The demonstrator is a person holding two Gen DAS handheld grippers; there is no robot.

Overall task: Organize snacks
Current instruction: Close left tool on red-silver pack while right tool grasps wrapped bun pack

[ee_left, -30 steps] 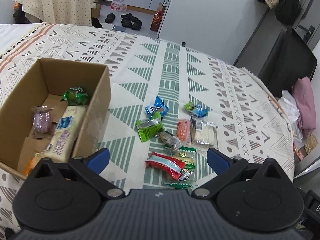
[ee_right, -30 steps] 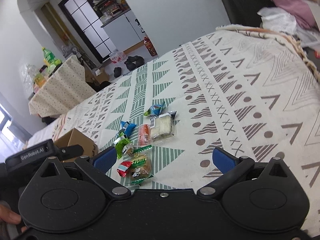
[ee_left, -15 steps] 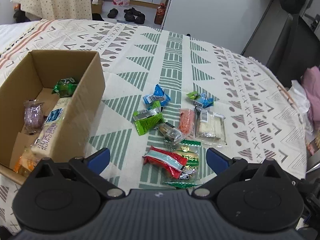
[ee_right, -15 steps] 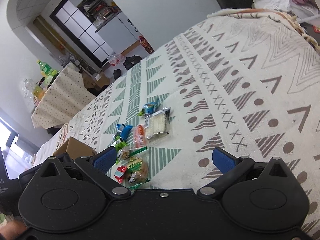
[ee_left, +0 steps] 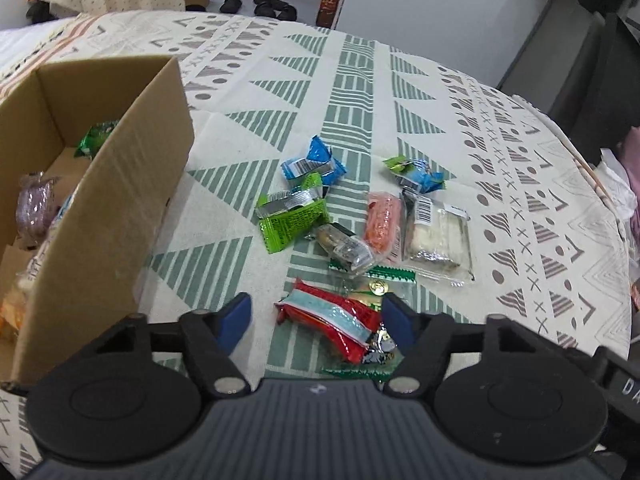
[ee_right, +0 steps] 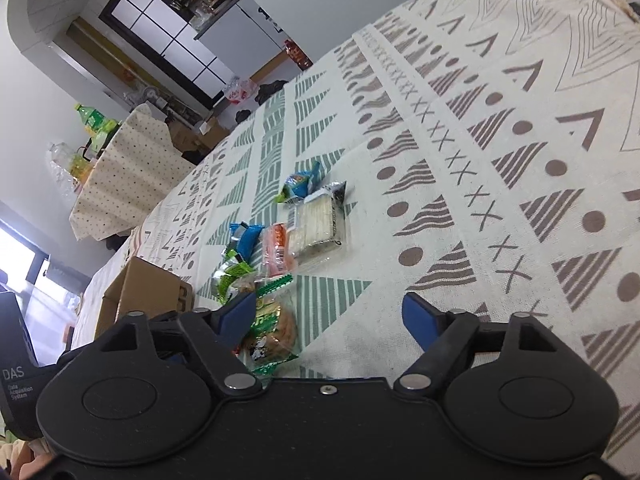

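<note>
Left wrist view. A cardboard box (ee_left: pixel 120 184) stands open at the far left on the patterned tablecloth (ee_left: pixel 352 80) covering the tabletop; it is the landmark for all places below. Inside the box lie a green packet (ee_left: pixel 96 136) near its far wall and a purplish wrapped snack (ee_left: pixel 34 210) nearer the camera. Right of the box, apart from it, lies the loose heap of snacks: a lime-green packet (ee_left: pixel 294 216) closest to the box, a blue packet (ee_left: pixel 314 164) just beyond it, then a clear-wrapped brown sweet (ee_left: pixel 346 246), an orange sausage stick (ee_left: pixel 382 220), a small blue-and-green packet (ee_left: pixel 416 174) and, farthest from the box, a clear pack of white wafers (ee_left: pixel 438 240). A red-and-pale-blue bar (ee_left: pixel 328 320) lies at the near edge of the heap, partly over a green-edged clear packet (ee_left: pixel 376 284).

The left hand-held gripper (ee_left: pixel 316 318) straddles the red bar with its jaws half apart and closing; the blue pads (ee_left: pixel 236 316) do not yet press on the bar.

Right wrist view. The box (ee_right: pixel 144 296) appears at the left, with the heap to its right. The right hand-held gripper (ee_right: pixel 332 316) also has its jaws half apart and closing; a green-edged packet of brown biscuits (ee_right: pixel 276 328) lies just beside its left pad, and bare cloth lies between the pads.
</note>
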